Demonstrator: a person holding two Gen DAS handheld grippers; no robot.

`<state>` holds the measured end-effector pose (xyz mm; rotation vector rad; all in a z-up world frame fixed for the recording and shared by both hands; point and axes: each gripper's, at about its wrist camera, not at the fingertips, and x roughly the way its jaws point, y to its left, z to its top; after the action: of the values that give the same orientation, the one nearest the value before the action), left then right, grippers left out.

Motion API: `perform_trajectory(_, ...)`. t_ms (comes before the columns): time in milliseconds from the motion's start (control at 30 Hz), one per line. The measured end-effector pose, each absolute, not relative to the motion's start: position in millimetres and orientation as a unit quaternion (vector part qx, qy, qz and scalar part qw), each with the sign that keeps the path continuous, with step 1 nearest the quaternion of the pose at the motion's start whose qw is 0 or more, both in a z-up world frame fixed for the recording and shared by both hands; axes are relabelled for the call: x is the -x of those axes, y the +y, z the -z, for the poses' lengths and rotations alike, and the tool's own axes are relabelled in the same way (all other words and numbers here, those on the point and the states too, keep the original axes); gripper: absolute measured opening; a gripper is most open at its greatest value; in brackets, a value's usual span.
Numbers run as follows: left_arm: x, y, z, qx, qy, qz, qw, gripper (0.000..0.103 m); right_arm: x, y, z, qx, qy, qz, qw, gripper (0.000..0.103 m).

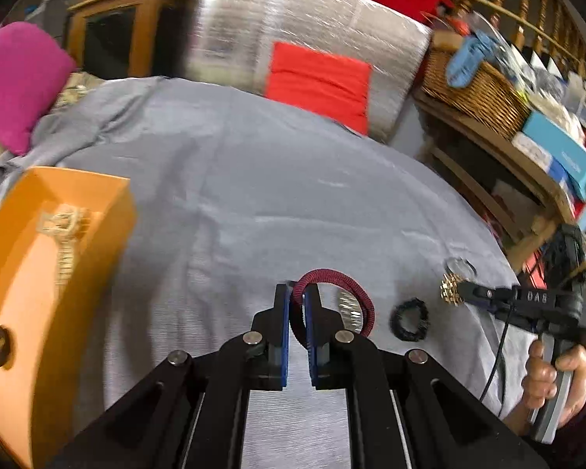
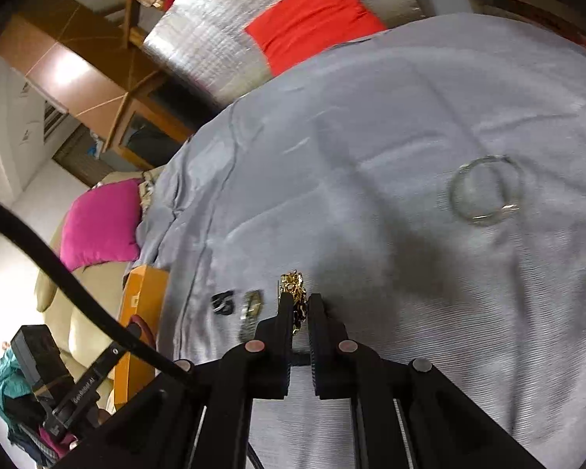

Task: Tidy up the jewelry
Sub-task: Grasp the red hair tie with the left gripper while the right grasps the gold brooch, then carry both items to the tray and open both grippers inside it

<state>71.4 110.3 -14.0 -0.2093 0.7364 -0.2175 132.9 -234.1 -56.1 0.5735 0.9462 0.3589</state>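
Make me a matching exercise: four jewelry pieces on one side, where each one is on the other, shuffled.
Things:
1. red bangle
2. gold bracelet
3. clear bangle
4. pale chain

Places:
A. lying free on the grey cloth
B. inside the orange box
C. between the left gripper's fingers
D. between the right gripper's fingers

Pairs: 1-C, 2-D, 3-A, 4-B
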Motion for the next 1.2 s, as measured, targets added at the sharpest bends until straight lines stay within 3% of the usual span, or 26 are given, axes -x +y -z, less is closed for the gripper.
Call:
perform_trajectory(533,-3.5,263.0,1.2,0.176,0.311,-0.121,0.926,0.008,-119.3,-64.2,16.3,-0.190,0.423,-0.285,0.839,0.008)
perform_trajectory(833,13.8,343.4,42.7,0.230,0.376,-0.212,0.872,0.008,-128.1,98.8,-8.6,-0.099,0.456,-0.366,0.806,0.008)
perform_trajectory(1200,25.1,377.2,72.2,0.238,0.428,-0.250,0.835,0.008,-148.8,235.5,40.1,-0.012,0.536,-0.352,0.767,0.008)
